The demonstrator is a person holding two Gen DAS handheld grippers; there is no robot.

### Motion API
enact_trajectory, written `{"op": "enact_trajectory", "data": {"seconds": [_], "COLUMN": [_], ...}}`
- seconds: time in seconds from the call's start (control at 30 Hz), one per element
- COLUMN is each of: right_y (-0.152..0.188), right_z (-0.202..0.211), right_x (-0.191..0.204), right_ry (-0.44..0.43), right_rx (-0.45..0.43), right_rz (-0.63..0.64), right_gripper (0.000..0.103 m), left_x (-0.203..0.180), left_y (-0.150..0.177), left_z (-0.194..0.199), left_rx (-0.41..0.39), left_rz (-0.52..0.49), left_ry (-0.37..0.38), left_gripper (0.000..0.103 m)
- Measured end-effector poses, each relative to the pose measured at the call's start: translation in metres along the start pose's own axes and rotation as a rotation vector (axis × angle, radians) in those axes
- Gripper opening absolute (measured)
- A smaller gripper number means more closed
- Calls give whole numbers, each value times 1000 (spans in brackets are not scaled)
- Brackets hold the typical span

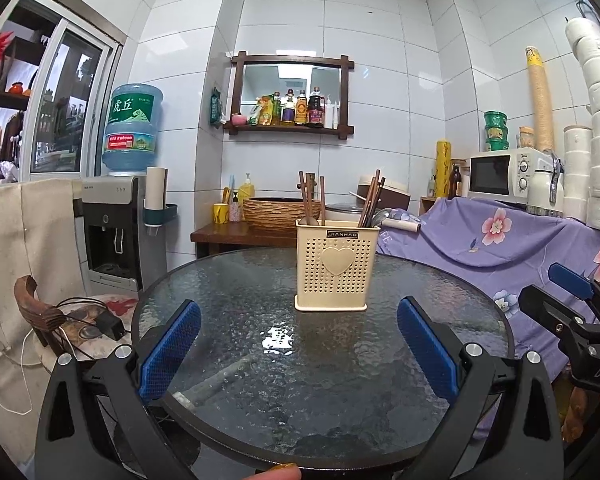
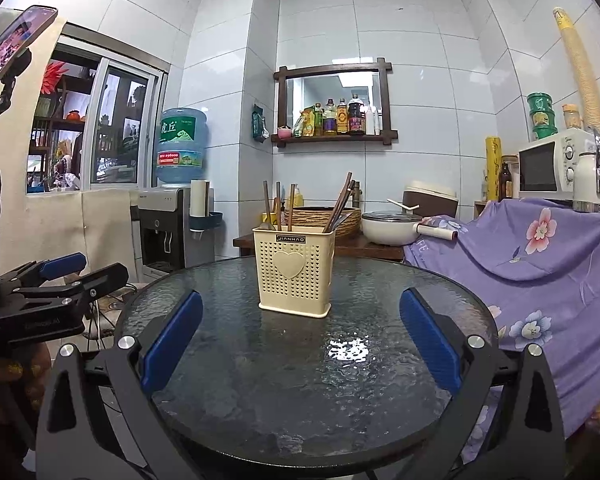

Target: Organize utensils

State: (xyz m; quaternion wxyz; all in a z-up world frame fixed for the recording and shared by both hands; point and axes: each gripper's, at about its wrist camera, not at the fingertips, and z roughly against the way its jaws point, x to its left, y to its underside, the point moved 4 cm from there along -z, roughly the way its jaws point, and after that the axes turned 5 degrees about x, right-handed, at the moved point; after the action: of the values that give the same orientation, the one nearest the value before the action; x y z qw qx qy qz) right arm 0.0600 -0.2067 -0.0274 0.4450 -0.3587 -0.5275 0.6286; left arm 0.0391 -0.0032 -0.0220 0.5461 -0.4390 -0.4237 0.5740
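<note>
White-tiled kitchen; a round glass table [image 1: 228, 280] carries the cream utensil holder [image 1: 337, 264] toward its far edge, chopsticks [image 1: 370, 200] standing inside; left gripper [image 1: 298, 344] and right gripper [image 2: 300, 340] hover spread apart over bare glass

we see the round glass bench [image 1: 228, 280] bare from its near rim up to the cream utensil holder [image 1: 337, 266], the one obstacle, standing toward the far side. chopsticks [image 1: 312, 196] rise above its rim, crowding any path from above. both sides of it lie free. the left tool [image 1: 299, 346] and right tool [image 2: 300, 338] gape wide.
</note>
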Motion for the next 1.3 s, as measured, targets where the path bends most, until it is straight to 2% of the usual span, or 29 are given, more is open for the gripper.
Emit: {"op": "enact_trajectory", "data": {"seconds": [1.3], "right_y": [3], "right_z": [-3], "right_x": [3], "right_ry": [-1], "right_rx": [12], "right_rz": [0], "right_gripper": [97], "left_x": [2], "left_y": [1], "left_z": [-6], "left_rx": [37], "left_rz": [17], "left_ry": [-12], "left_gripper": [97]}}
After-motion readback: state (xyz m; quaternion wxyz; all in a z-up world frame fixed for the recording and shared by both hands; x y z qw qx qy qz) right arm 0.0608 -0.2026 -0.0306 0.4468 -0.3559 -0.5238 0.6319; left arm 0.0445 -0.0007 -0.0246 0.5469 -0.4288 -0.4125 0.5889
